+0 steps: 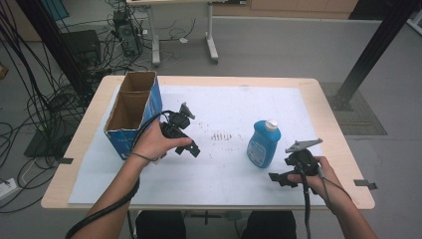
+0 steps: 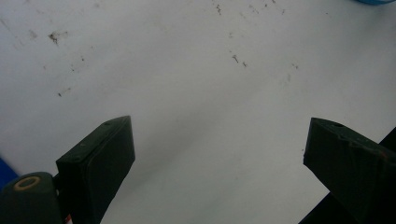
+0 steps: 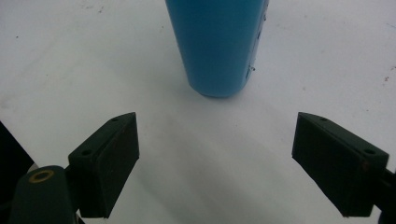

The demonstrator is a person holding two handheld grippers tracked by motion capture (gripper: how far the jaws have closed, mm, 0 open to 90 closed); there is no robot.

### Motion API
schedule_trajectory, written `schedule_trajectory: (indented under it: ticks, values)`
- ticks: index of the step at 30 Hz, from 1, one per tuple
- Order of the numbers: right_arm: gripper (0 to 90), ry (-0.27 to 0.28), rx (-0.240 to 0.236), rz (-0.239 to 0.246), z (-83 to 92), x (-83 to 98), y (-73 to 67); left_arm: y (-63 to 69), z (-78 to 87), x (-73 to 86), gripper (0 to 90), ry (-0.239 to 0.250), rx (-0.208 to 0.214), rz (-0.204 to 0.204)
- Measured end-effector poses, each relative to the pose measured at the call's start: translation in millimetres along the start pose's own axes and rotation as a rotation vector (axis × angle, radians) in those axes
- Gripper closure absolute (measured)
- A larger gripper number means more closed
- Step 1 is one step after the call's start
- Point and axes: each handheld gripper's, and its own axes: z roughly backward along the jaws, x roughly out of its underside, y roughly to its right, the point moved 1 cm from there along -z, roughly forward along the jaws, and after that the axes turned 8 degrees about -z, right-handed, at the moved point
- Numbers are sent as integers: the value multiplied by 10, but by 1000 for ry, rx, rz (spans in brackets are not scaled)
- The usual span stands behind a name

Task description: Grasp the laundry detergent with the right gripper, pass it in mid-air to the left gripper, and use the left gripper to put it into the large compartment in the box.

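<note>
Just ahead of the right gripper (image 3: 217,163) — fingers apart — stands the blue bottle (image 3: 217,44).

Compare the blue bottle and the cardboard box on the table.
The bottle is blue plastic with a white cap on; the box is brown cardboard with blue sides, its top open. The bottle stands right of the table's middle; the box sits at the left edge. The box is larger. Both stand upright, untouched.

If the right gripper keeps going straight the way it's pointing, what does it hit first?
Most likely the blue bottle: it stands upright on the white table sheet, straight ahead of the right gripper, whose open jaws hold nothing between them.
</note>
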Motion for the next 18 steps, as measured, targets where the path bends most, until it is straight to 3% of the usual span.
schedule_trajectory:
  ticks: [11, 18]
  values:
    - [139, 30, -3, 15, -105, 58, -27, 16, -7, 5, 92, -4, 5, -4]
    - [140, 80, 0, 41, -156, 86, -49, 32, -9, 10, 93, -5, 5, -8]
